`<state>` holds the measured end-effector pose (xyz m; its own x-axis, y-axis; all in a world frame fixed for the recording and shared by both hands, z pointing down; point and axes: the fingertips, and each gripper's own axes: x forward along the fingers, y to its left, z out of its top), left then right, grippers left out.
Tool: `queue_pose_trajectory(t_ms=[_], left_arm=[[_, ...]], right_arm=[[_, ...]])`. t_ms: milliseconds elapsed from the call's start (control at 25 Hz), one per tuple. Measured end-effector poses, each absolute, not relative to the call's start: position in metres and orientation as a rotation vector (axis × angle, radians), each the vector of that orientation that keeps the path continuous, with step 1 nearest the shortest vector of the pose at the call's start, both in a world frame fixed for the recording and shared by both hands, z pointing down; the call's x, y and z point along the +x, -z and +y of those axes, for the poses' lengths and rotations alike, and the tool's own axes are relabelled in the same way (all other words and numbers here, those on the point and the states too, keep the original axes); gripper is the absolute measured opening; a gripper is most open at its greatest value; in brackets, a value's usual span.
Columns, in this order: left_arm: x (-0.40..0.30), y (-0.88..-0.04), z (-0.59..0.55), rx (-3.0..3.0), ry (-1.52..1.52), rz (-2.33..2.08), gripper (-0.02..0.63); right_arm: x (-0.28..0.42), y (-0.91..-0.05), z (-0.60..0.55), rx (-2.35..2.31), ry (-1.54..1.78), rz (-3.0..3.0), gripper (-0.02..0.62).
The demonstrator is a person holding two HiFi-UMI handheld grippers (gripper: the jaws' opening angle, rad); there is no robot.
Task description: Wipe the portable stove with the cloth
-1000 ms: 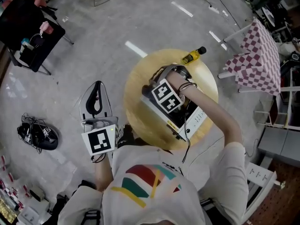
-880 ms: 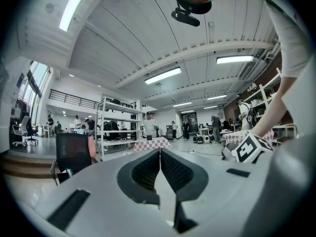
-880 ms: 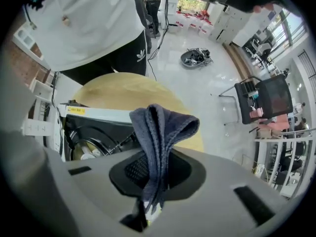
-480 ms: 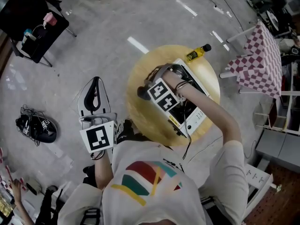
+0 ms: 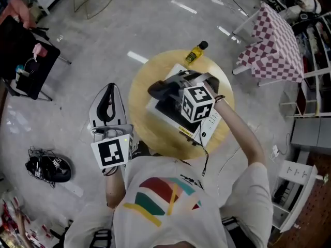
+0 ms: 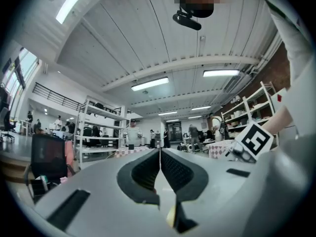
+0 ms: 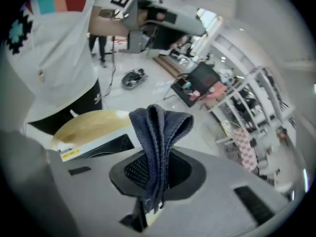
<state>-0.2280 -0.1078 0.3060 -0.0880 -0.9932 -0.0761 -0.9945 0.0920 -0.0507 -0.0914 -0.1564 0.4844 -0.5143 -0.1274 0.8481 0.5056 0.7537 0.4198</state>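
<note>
Right gripper (image 5: 170, 88) has swung across the portable stove (image 5: 212, 124) since half a second ago: its marker cube (image 5: 198, 102) now sits over the stove's middle instead of its left part, and the dark cloth (image 5: 158, 90) has gone from the stove's left edge to its upper-left corner. The left gripper (image 5: 108, 94) has kept its place at the lower left, off the table.

From the head view, the stove lies at a slant on the round wooden table (image 5: 140, 105) at the frame's centre. A yellow bottle (image 5: 195, 52) lies near the table's upper rim, just beyond the stove. A table with a checked cover (image 5: 274, 40) fills the upper right, and a black bag (image 5: 49, 168) lies on the floor at the lower left.

The left gripper view looks up at a ceiling with strip lights. Its jaws are pressed together with nothing between them (image 6: 159, 164). The other gripper's marker cube (image 6: 254, 139) shows at the right edge.

In the right gripper view the jaws are clamped on the cloth (image 7: 160, 132), which stands up out of them in bunched folds at the frame's centre. Behind it, at the left, lie the stove's white edge (image 7: 98, 138) and the wooden tabletop (image 7: 89, 124). Whether the cloth touches the stove cannot be told from either view.
</note>
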Motion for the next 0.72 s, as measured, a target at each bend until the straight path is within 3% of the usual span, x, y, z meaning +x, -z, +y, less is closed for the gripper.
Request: queue_pose_trajectory(t_ms=[360,720], left_arm=[[-0.094,-0.257,-0.144,-2.397,-0.105,1.762,0.008],[0.013,-0.244,-0.128,-2.577,-0.122,1.409,0.008]], right_arm=[[0.027,-0.336,-0.187,0.806,0.476,-2.316,0.034],[0.142,-0.295,-0.118,1.594,0.284,-2.266,0.034]])
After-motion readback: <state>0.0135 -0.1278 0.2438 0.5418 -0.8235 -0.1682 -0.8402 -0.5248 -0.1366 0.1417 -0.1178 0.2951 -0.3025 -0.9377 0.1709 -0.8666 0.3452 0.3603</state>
